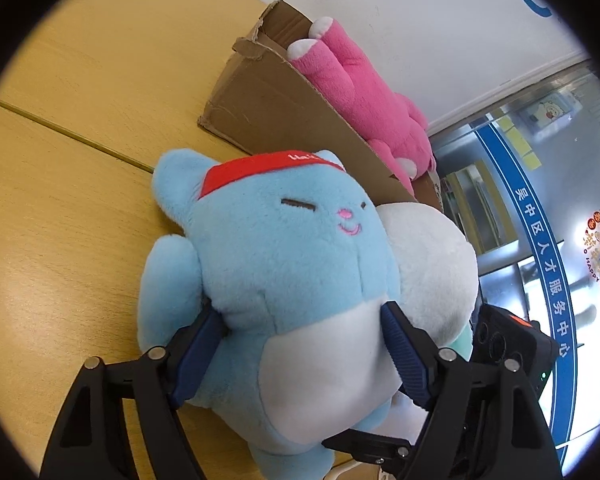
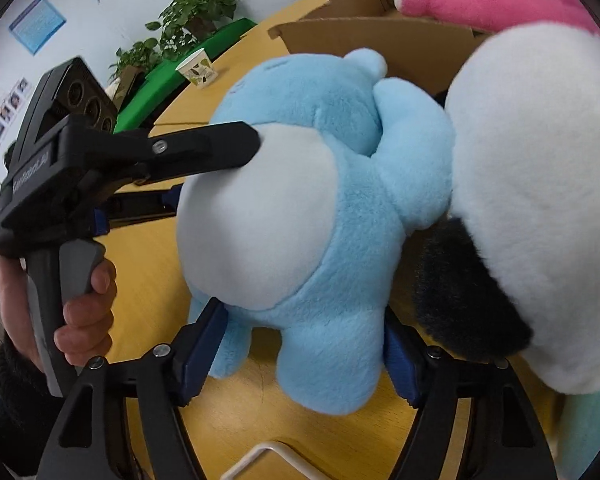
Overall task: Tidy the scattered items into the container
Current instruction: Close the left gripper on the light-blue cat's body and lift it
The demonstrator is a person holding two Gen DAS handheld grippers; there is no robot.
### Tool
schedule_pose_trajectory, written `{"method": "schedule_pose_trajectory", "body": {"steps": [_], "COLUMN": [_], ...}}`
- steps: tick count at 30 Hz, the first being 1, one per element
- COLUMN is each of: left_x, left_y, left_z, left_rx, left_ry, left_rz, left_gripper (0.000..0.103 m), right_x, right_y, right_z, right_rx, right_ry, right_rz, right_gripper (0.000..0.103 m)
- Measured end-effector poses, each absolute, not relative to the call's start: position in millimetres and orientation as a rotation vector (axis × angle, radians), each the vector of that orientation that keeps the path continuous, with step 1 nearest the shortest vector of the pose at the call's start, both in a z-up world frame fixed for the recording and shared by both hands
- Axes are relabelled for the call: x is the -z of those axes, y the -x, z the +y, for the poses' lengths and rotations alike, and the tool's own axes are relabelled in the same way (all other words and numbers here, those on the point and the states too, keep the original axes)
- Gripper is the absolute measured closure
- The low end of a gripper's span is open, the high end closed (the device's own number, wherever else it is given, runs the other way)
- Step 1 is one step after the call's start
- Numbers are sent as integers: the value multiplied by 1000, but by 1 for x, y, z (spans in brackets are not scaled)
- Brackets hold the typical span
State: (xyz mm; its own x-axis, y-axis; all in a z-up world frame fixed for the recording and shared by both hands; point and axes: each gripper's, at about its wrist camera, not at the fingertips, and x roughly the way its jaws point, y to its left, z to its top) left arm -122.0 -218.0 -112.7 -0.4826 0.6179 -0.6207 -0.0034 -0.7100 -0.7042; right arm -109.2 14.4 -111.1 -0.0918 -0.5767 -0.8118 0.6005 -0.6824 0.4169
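Left hand-held gripper [image 1: 304,322] pinches the blue plush cat [image 1: 276,264] at the waist, the toy's feet near the yellow bench [image 1: 60,160]. Right hand-held gripper [image 2: 300,332] is closed on the same toy's legs, a white plush [image 2: 540,200] pressed against its side. Best keep both grips firm, lift clear of the cardboard rim, then release over the opening. The cardboard box [image 1: 284,112] behind already holds a pink plush [image 1: 360,92], limbs sticking out.

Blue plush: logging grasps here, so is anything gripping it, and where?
Both: left gripper clamps the blue plush at its waist; right gripper holds its legs.
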Motion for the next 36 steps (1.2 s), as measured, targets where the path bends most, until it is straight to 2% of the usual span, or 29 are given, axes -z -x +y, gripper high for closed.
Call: {"method": "schedule_pose_trajectory", "body": {"steps": [2,5,12,15,24,36], "left_x": [112,108,91,71,-32,-202], "left_y": [122,120,111,105,106,165], "left_z": [-219,-218,-215,-213,-195,-171], "left_rx": [-2229,-2247,-2292,-2326,-2399,-2484], "left_ry": [1313,1312,1298,1259,1007,646], "left_rz": [-907,-881,-839,-799,-627,-279], "left_gripper": [34,39,45,46,46,46], "right_x": [114,112,105,97,18,-135], "right_y": [112,108,100,93,76,112], "right_z": [14,10,9,7,23,40], "right_rx": [1852,1842,1859,1865,1988,2159], "right_ry": [-1375,-1364,-1317,-1280,-1039,-672], "right_rz": [5,22,56,73,94,166], "right_gripper": [24,30,46,49,52,58]}}
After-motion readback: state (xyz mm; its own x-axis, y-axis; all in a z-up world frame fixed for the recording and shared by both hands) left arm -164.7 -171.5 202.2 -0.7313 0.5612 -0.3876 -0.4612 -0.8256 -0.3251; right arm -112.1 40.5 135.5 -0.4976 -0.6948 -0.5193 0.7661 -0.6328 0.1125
